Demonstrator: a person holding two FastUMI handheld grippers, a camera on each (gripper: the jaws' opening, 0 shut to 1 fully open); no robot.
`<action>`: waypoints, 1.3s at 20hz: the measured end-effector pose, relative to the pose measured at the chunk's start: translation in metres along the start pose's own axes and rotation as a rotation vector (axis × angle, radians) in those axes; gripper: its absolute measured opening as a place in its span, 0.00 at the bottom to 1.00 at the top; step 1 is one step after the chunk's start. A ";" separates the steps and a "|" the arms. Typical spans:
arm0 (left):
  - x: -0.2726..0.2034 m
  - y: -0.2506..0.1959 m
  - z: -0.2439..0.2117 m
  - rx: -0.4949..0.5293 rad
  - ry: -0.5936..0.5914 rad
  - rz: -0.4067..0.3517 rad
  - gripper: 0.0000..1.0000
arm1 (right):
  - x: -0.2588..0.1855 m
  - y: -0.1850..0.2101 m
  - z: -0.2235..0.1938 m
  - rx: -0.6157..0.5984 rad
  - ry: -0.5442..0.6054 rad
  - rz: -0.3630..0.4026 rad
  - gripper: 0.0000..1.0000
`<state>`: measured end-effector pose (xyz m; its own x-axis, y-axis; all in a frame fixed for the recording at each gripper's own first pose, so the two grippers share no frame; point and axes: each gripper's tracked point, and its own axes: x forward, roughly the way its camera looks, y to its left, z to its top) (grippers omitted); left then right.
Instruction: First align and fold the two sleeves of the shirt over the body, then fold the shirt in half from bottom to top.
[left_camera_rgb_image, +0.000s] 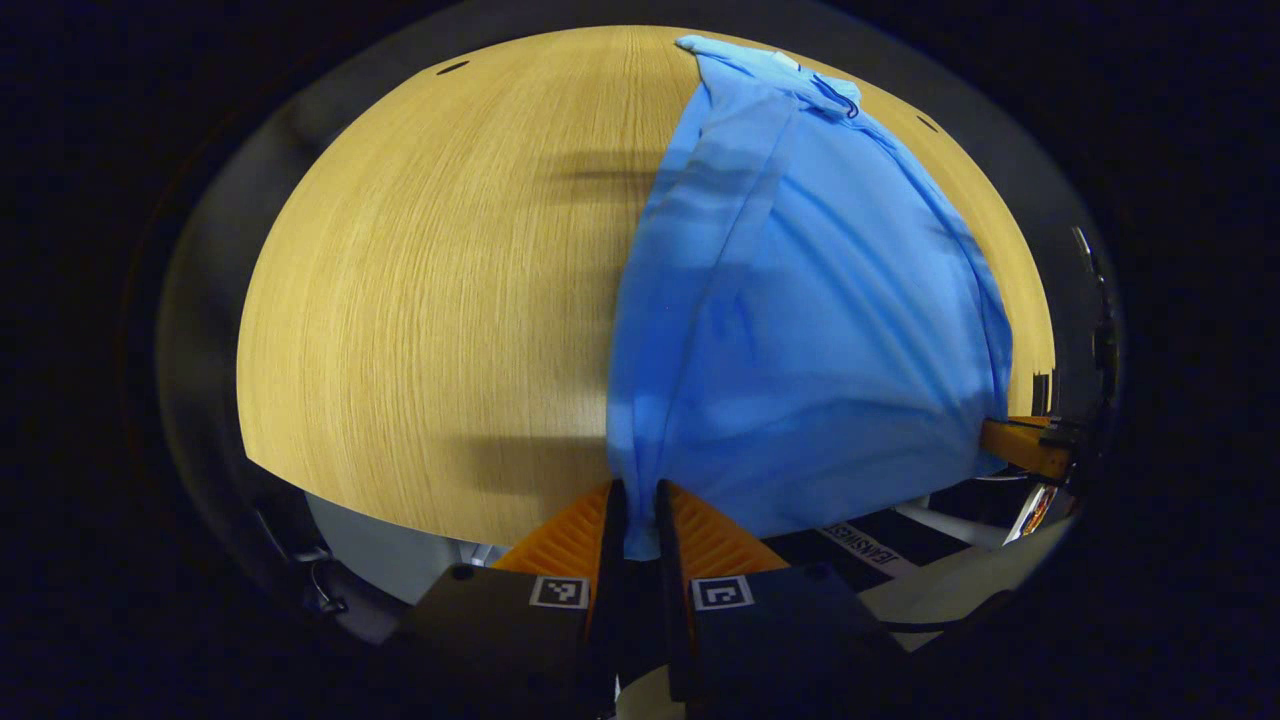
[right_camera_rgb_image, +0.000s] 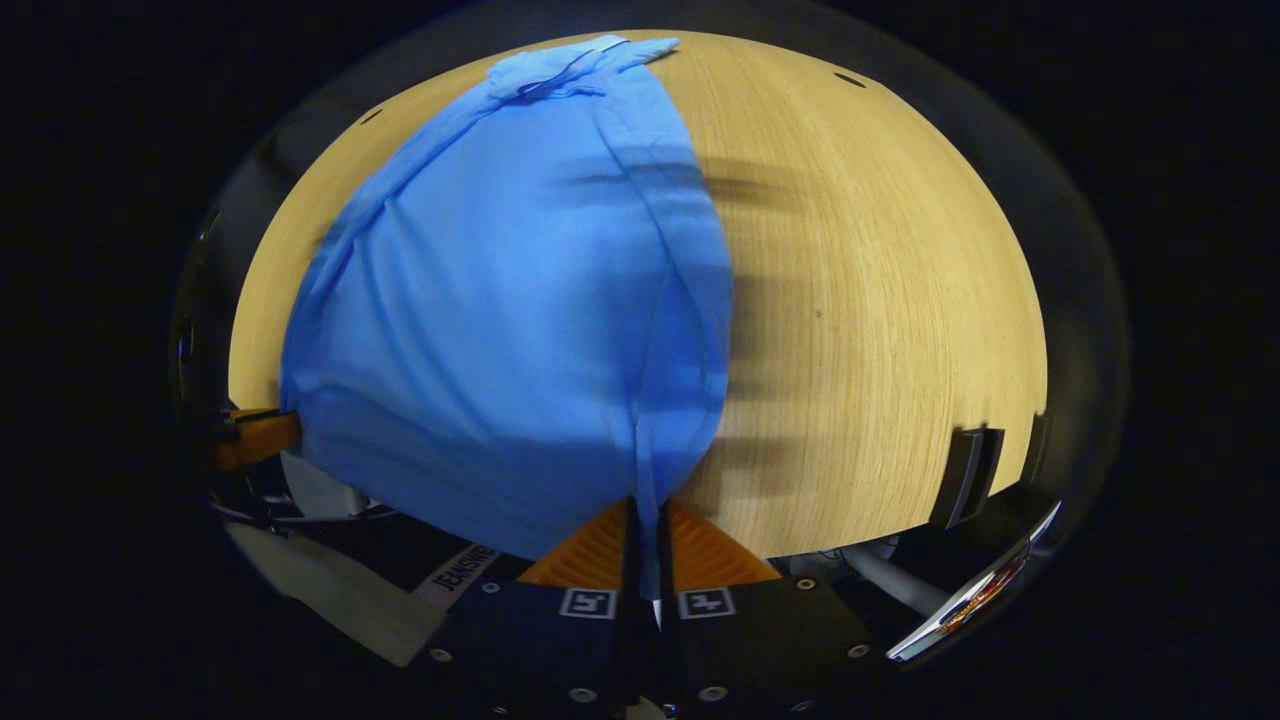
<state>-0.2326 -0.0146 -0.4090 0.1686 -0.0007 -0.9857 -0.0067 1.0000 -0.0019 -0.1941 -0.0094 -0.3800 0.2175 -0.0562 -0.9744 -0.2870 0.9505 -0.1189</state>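
From the left gripper view, bare wooden table (left_camera_rgb_image: 420, 300) fills the left side, pale grain running away from the near edge. Right of that lies the one shirt (left_camera_rgb_image: 800, 330), light blue and thin, stretched from the table's far edge down to the near edge. Its collar end (left_camera_rgb_image: 790, 75) sits bunched at the far side, and a folded sleeve runs as a darker band along the shirt's left margin. The left gripper (left_camera_rgb_image: 640, 520) has its fingers pinched together on the shirt's near left corner, with cloth bunched between them. At the right edge, the other gripper's finger (left_camera_rgb_image: 1020, 445) meets the opposite corner of the hem.

In the right gripper view, that far finger (right_camera_rgb_image: 255, 438) shows at the left, touching the hem corner. The shirt (right_camera_rgb_image: 500, 320) spreads across the middle, its hem lifted off the table between the two corners and sagging a little. The right gripper (right_camera_rgb_image: 645, 530) is closed narrow on the near right corner, a crease rising from the pinch. Bare table (right_camera_rgb_image: 880, 300) lies to the right.

One shirt, two grippers, one table.
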 end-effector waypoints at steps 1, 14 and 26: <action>0.002 -0.002 0.000 -0.006 0.007 -0.012 0.16 | 0.002 0.000 0.000 -0.011 0.005 0.005 0.03; -0.034 -0.021 0.065 0.029 -0.107 -0.092 0.08 | -0.040 -0.004 0.078 0.087 -0.112 0.089 0.01; -0.086 -0.027 0.218 0.013 -0.329 -0.135 0.08 | -0.098 -0.023 0.238 0.049 -0.360 0.089 0.01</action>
<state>-0.0320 -0.0404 -0.2877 0.4759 -0.1323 -0.8695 0.0491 0.9911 -0.1239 0.0130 0.0467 -0.2363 0.5103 0.1298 -0.8502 -0.2763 0.9609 -0.0192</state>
